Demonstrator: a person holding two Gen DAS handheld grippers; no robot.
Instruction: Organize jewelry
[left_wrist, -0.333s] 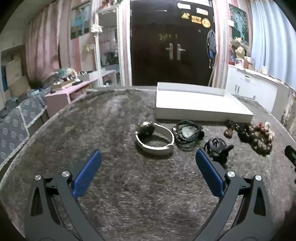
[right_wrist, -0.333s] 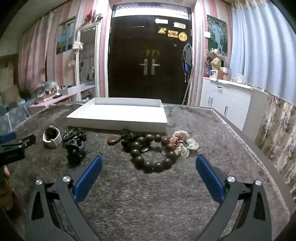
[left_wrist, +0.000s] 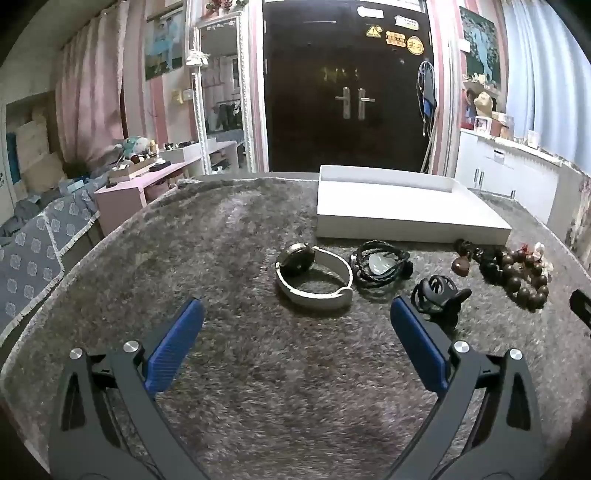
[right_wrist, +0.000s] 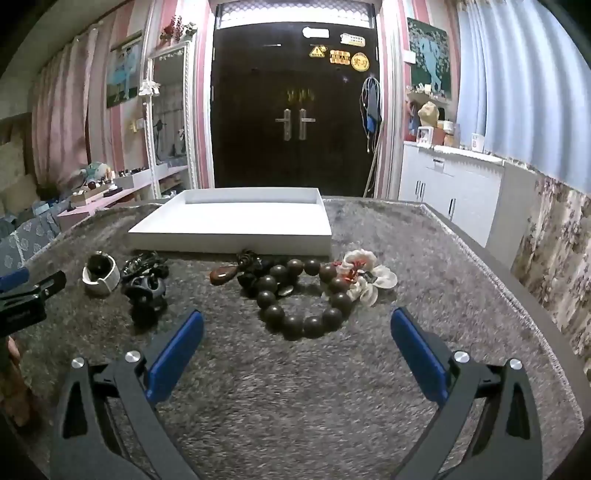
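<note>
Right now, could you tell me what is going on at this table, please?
A person is about to sort jewelry with two handheld grippers. Both the left claw and the right claw are open and hold nothing, hovering over the grey carpeted table. The white-strapped watch, black braided bracelet, black hair clip, wooden bead bracelet and white flower piece all lie in front of the white tray, which shows nothing inside.

We see bare grey rug between both open claws; ahead, the watch (left_wrist: 313, 275), braided bracelet (left_wrist: 380, 266) and black clip (left_wrist: 437, 297) crowd the left lane; the bead bracelet (right_wrist: 301, 295) and white tray (right_wrist: 236, 229) block the right.
</note>
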